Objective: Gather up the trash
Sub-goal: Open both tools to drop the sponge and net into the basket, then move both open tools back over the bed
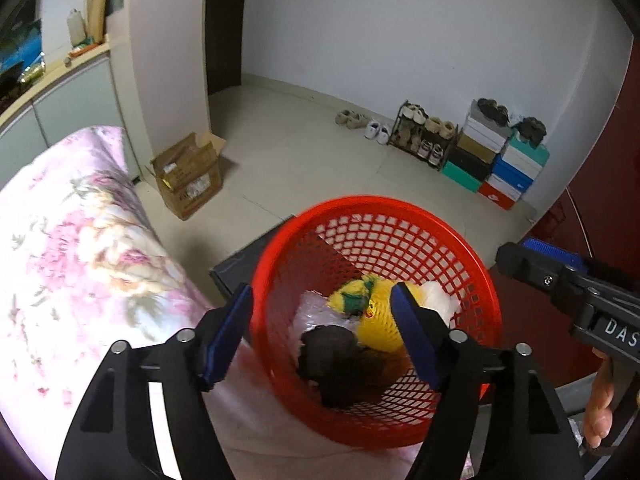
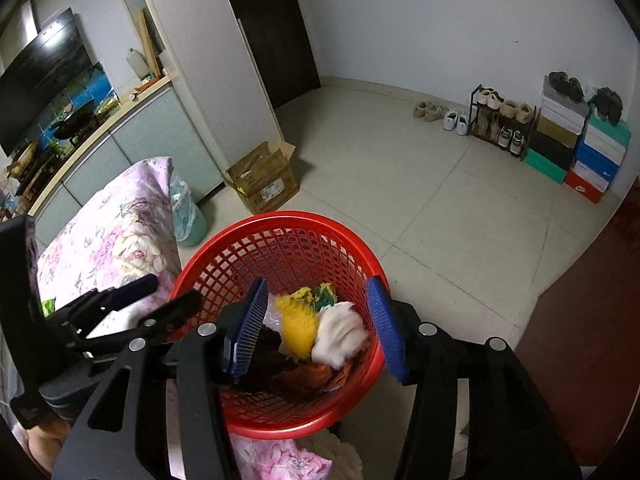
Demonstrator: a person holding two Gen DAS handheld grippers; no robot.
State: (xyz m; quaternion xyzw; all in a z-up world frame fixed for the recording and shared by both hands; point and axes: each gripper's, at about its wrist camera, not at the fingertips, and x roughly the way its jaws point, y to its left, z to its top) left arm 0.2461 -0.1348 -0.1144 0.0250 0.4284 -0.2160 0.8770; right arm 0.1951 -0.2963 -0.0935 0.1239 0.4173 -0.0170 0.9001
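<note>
A red mesh basket (image 1: pixel 280 236) (image 2: pixel 280 218) stands just below both grippers. Inside it lie a yellow foam net (image 1: pixel 380 320) (image 2: pixel 298 326), a white crumpled tissue (image 1: pixel 440 300) (image 2: pixel 340 334), a dark lump (image 1: pixel 332 356) and some clear plastic (image 1: pixel 312 312). My left gripper (image 1: pixel 322 334) is open over the basket's near left rim, nothing between its blue pads. My right gripper (image 2: pixel 318 328) hangs open above the trash, its pads touching nothing. Each gripper also shows in the other's view: the right gripper (image 1: pixel 528 254) at the right edge, the left gripper (image 2: pixel 160 296) at the left.
Pink floral bedding (image 1: pixel 80 248) (image 2: pixel 112 232) lies to the left of the basket. A cardboard box (image 1: pixel 188 176) (image 2: pixel 264 180) sits on the tiled floor beyond, a green lined bin (image 2: pixel 188 216) beside the bedding. Shoe rack (image 1: pixel 424 132) and stacked shoeboxes (image 1: pixel 500 160) line the far wall.
</note>
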